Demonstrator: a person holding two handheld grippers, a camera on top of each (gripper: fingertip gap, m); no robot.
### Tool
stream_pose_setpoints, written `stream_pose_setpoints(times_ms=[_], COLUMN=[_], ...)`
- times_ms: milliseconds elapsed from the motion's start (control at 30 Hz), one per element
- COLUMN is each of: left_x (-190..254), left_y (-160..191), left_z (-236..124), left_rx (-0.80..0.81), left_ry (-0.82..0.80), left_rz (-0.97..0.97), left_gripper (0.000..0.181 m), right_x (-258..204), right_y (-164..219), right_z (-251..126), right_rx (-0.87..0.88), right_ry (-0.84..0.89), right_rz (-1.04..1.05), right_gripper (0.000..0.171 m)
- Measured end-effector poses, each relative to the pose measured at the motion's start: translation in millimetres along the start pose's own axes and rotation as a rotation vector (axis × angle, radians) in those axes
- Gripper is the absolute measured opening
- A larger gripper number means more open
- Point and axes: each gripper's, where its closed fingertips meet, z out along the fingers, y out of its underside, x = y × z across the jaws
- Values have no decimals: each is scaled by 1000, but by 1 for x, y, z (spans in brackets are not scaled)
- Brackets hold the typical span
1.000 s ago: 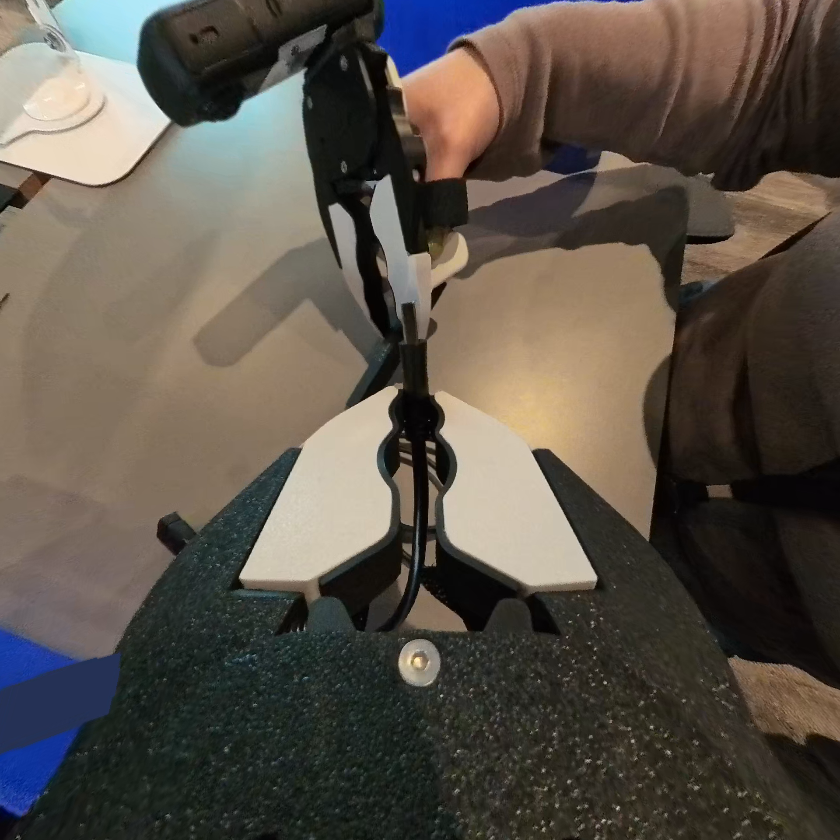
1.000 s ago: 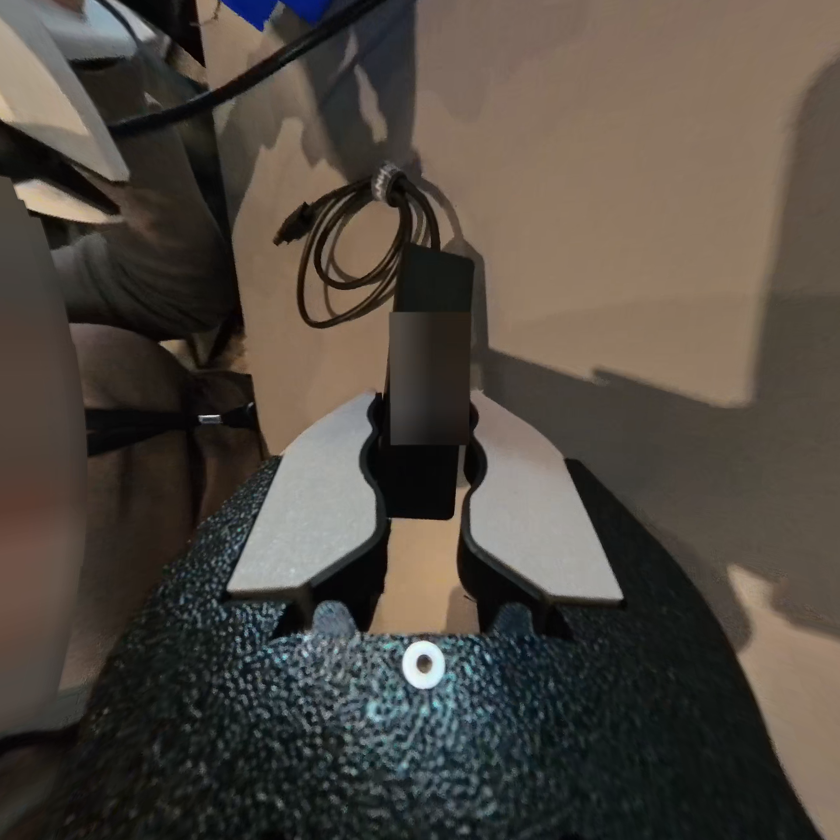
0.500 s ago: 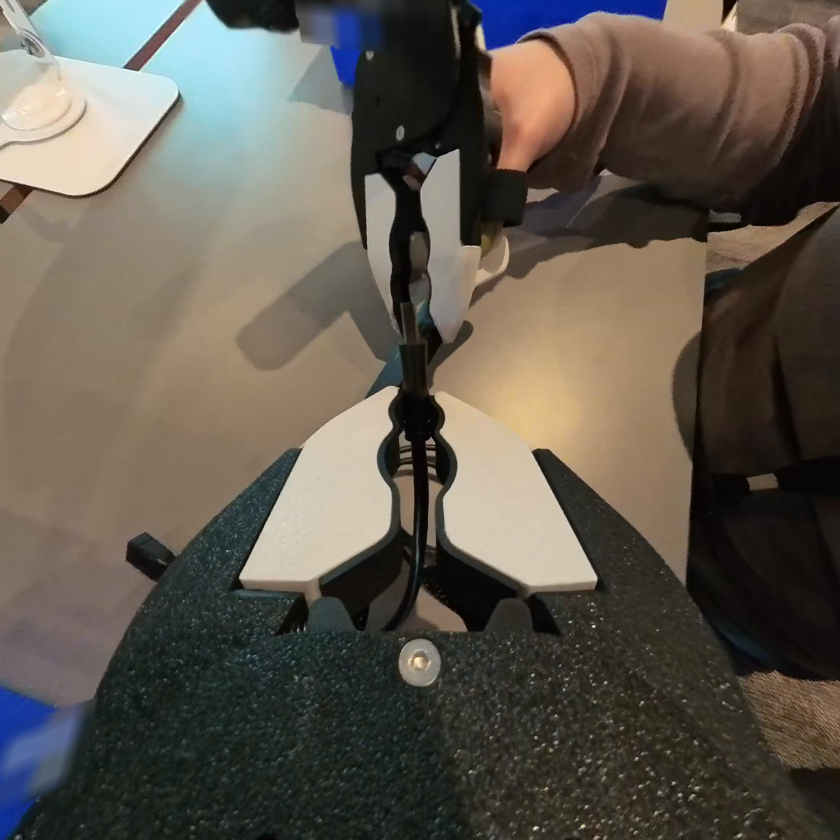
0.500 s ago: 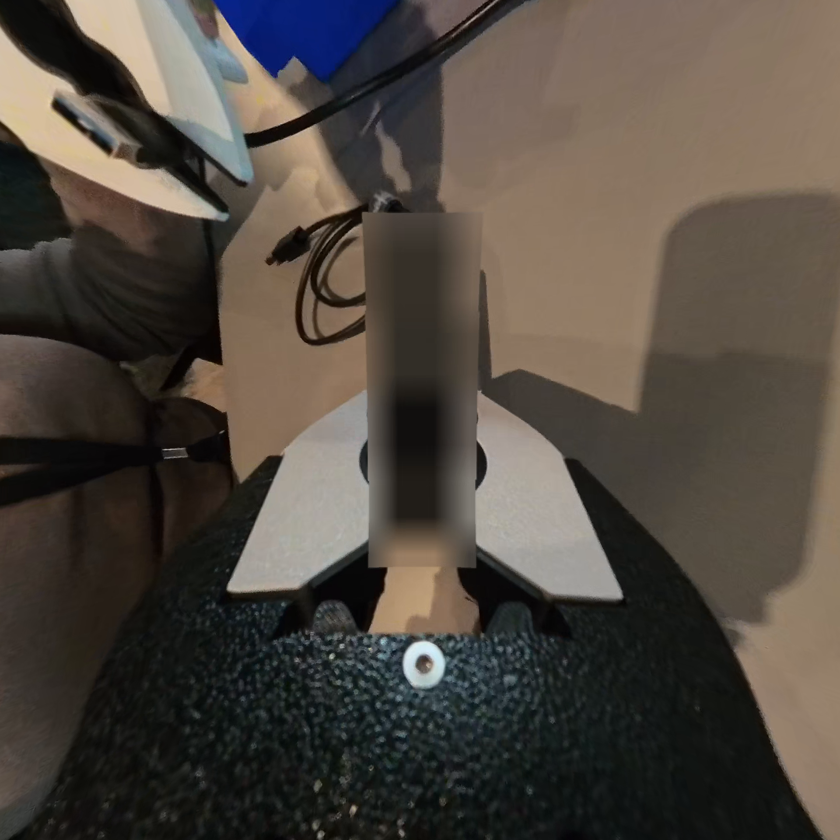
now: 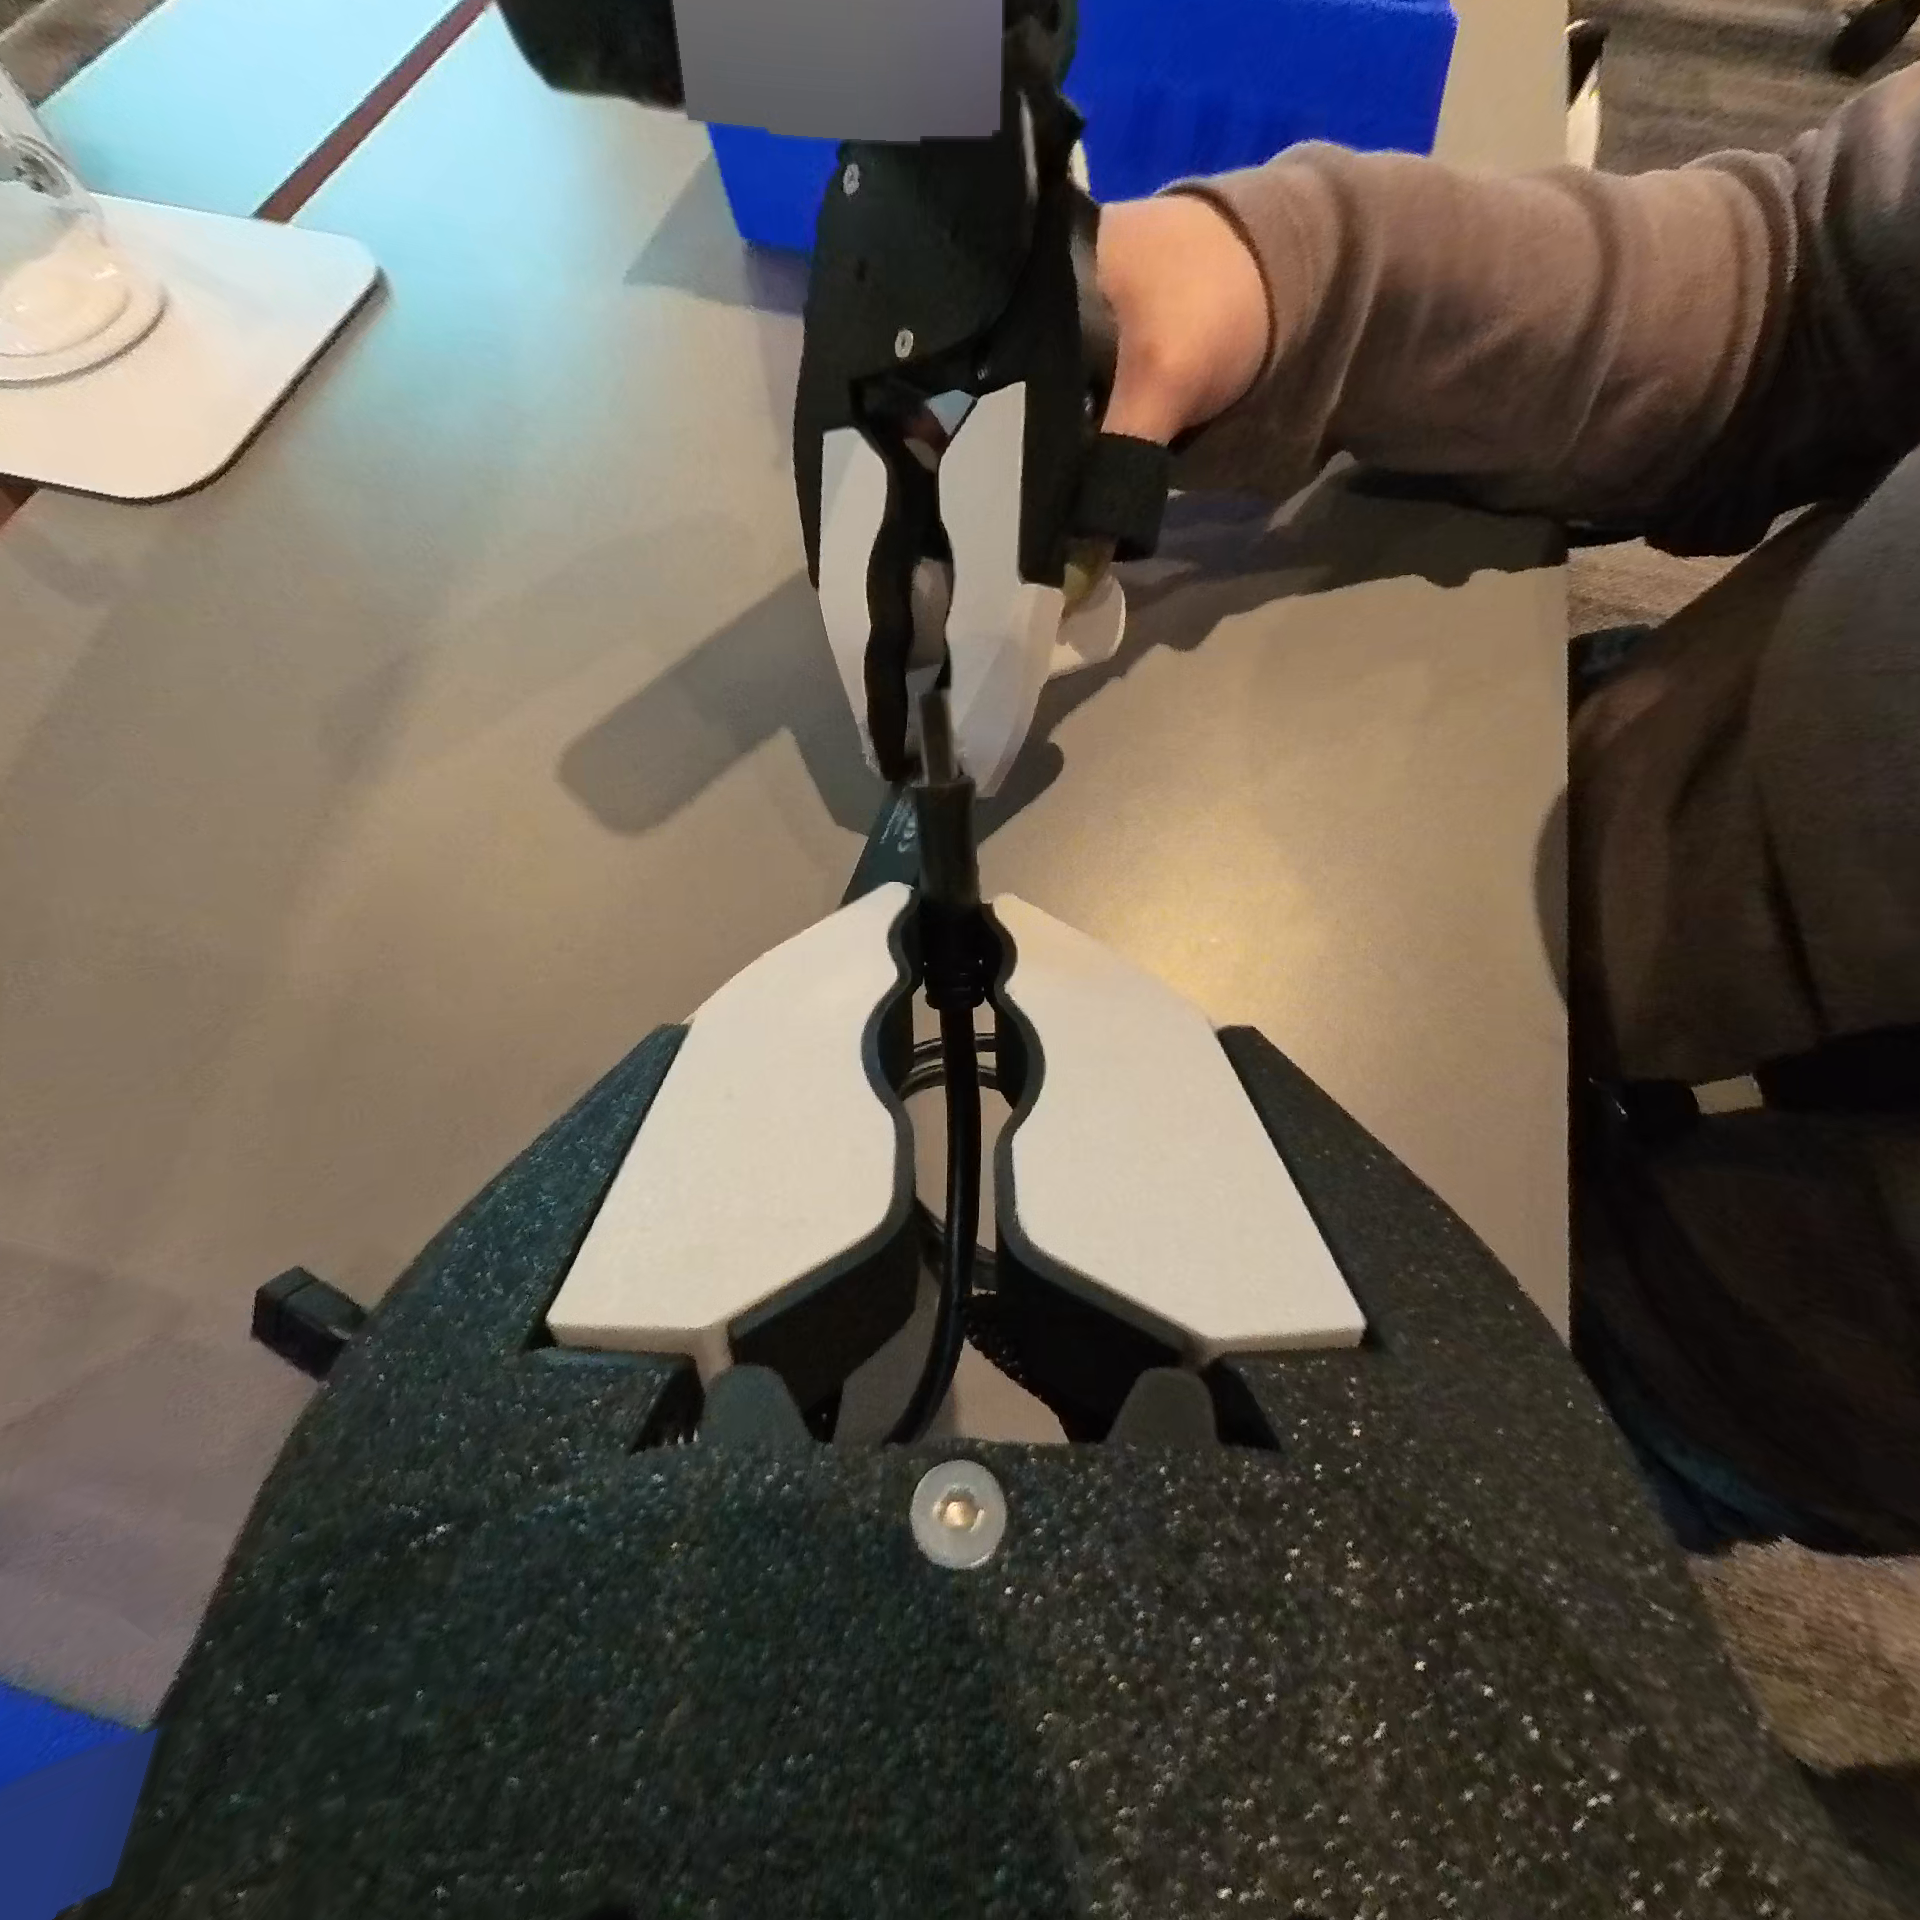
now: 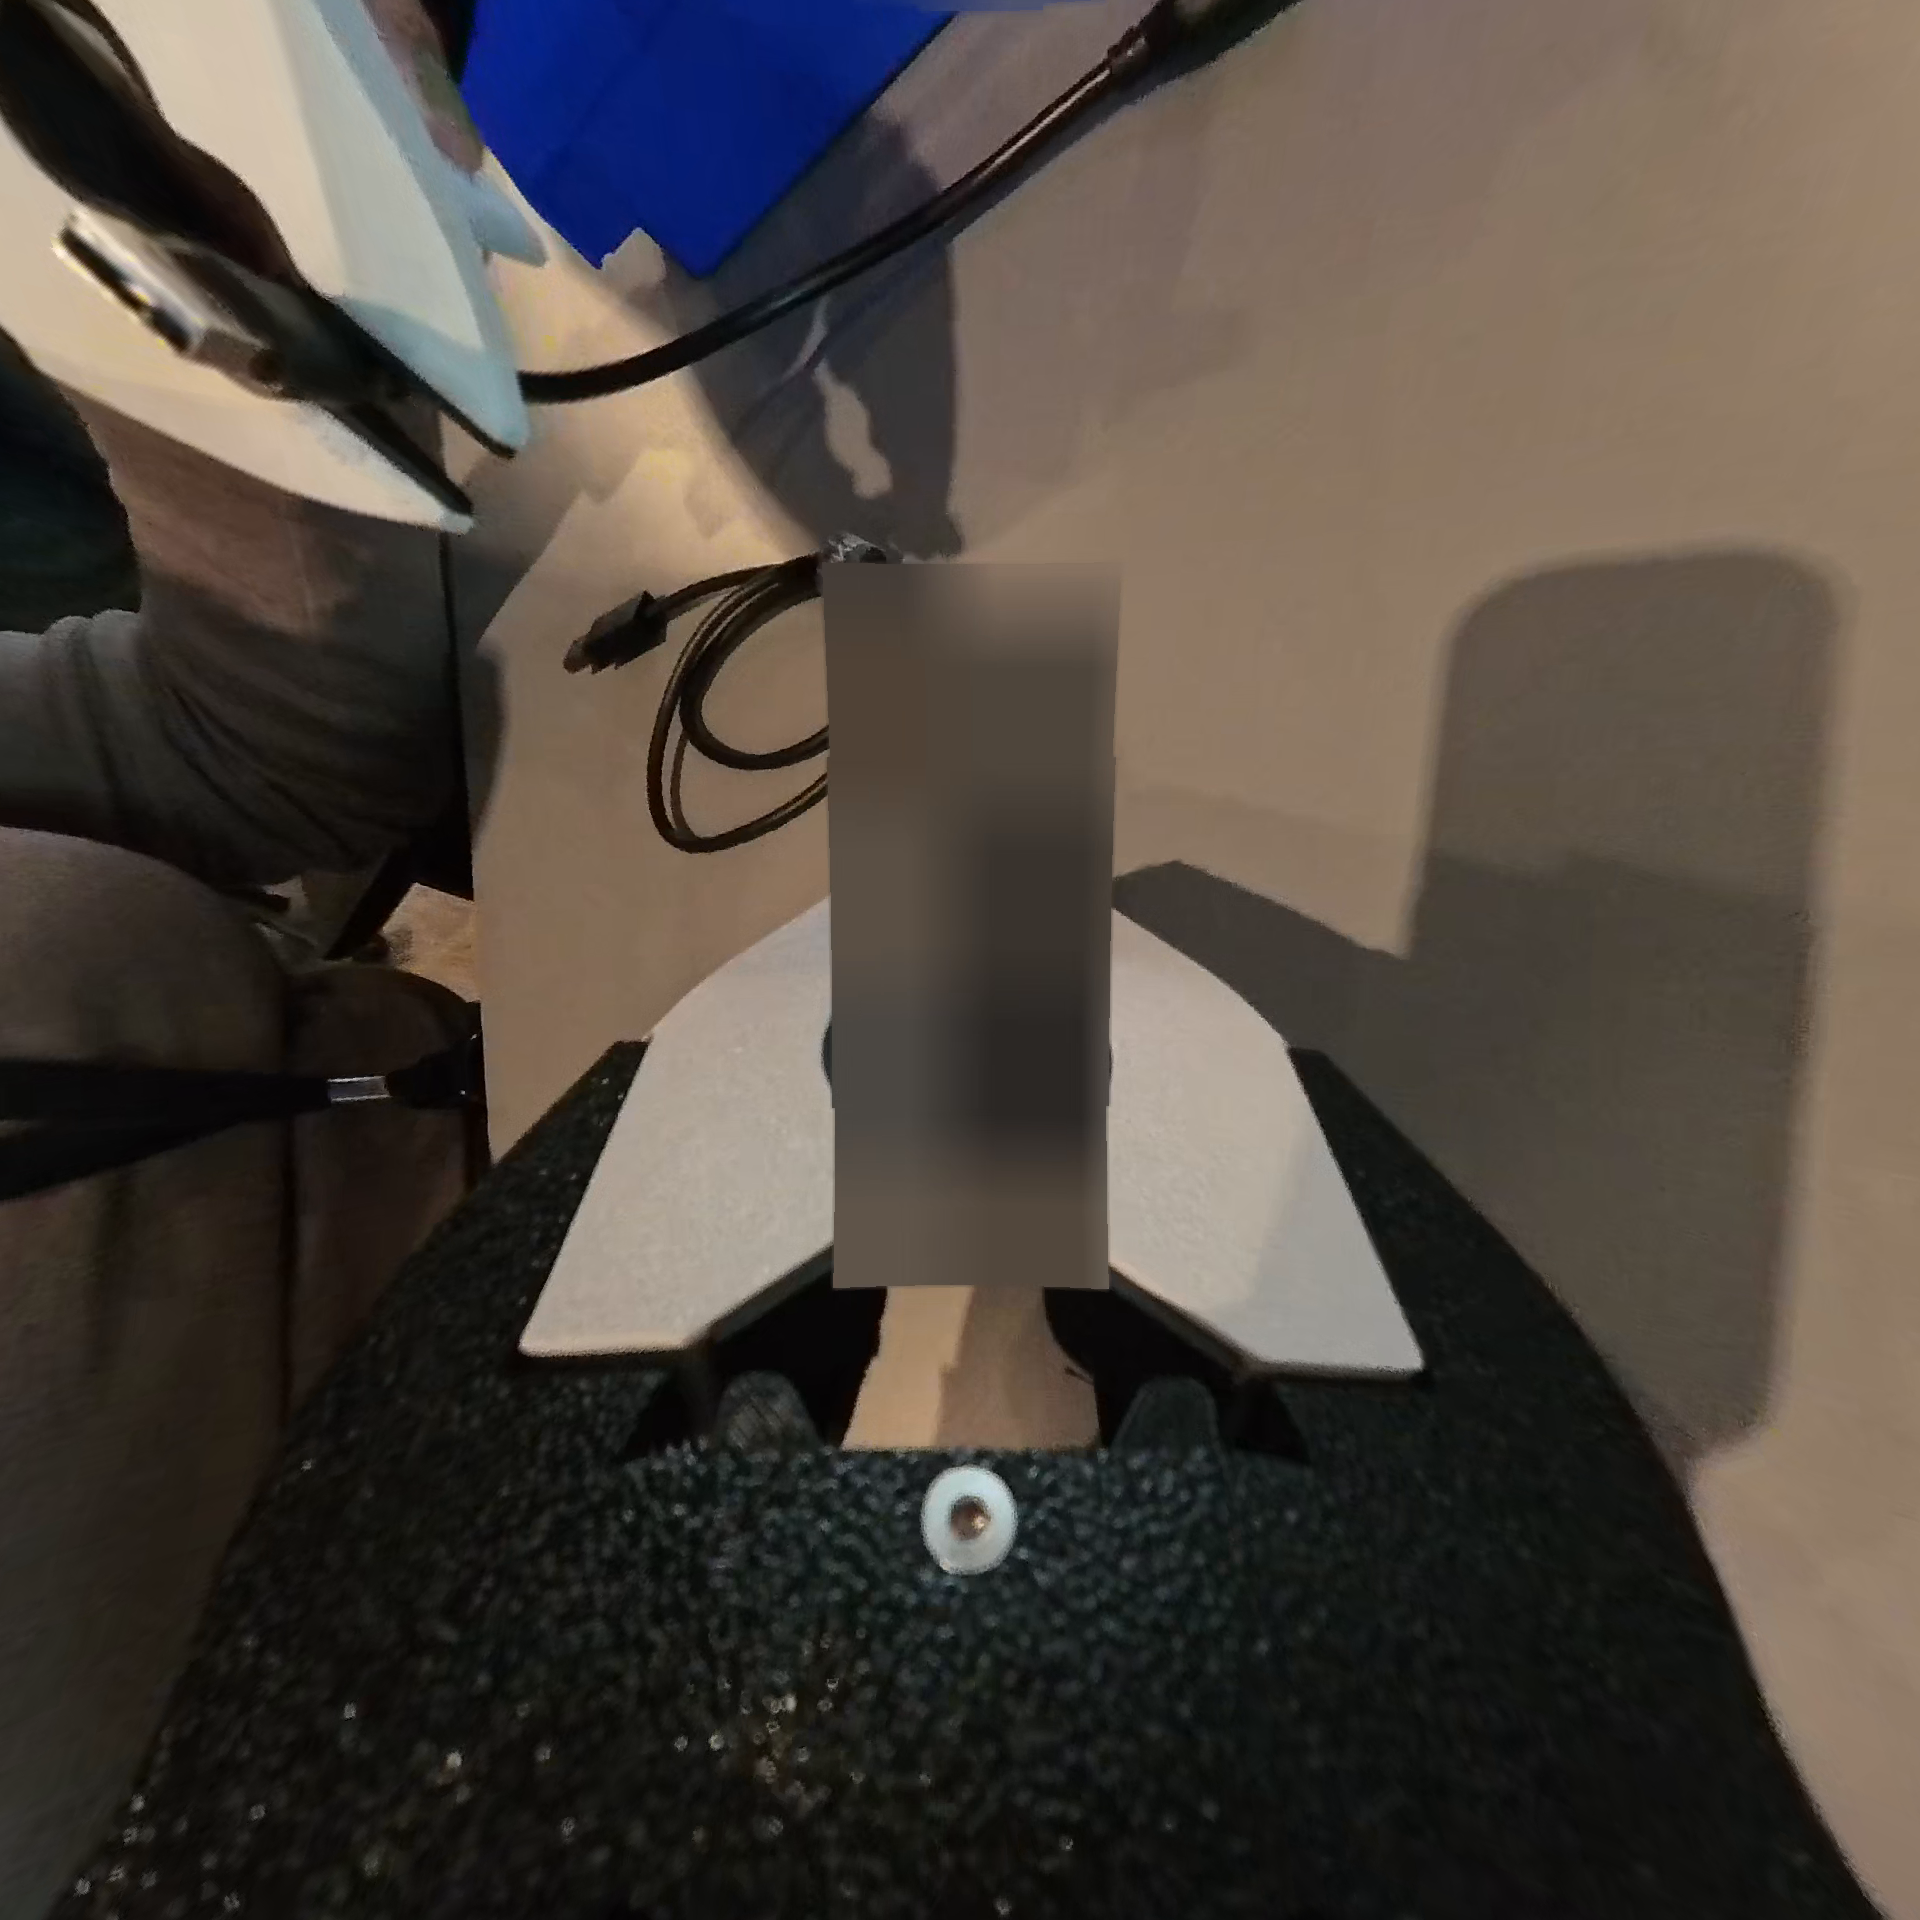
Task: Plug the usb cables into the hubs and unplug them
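Note:
My left gripper (image 5: pixel 951 909) is shut on a black USB cable (image 5: pixel 961 1143) just behind its plug (image 5: pixel 943 831), which points forward. My right gripper (image 5: pixel 925 764) hangs ahead of it, fingers down, shut on a black hub (image 5: pixel 885 847) seen edge-on. In the right wrist view my right gripper (image 6: pixel 971 925) holds the hub upright, mostly under a mosaic patch. The left gripper (image 6: pixel 343 312) shows at the upper left with the plug's bare metal tip (image 6: pixel 125 275), apart from the hub.
A coiled black cable (image 6: pixel 717 748) lies on the grey table (image 5: pixel 364 831) behind the hub. A white tray (image 5: pixel 208 395) with a glass (image 5: pixel 52 239) is at far left, a blue box (image 5: pixel 1247 104) at the back. A sleeved arm (image 5: pixel 1558 343) reaches in from the right, by the table's edge. Left tips to right tips: about 10 centimeters.
The right gripper with the hub has turned to face my left gripper and sits farther right in the view. In the right wrist view the left gripper and plug have come closer.

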Motion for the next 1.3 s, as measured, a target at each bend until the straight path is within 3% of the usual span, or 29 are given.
stream_pose_setpoints(times_ms=[1200, 1300], left_x=[4, 4], left_y=[2, 2], left_z=[5, 5], left_rx=[-3, -4], left_ry=[41, 44], left_rz=[-4, -7], left_gripper=[10, 10], right_x=[10, 10], right_y=[10, 10], right_z=[9, 9], right_rx=[-36, -41], right_ry=[-11, 2], right_rz=[24, 11], right_gripper=[31, 37])
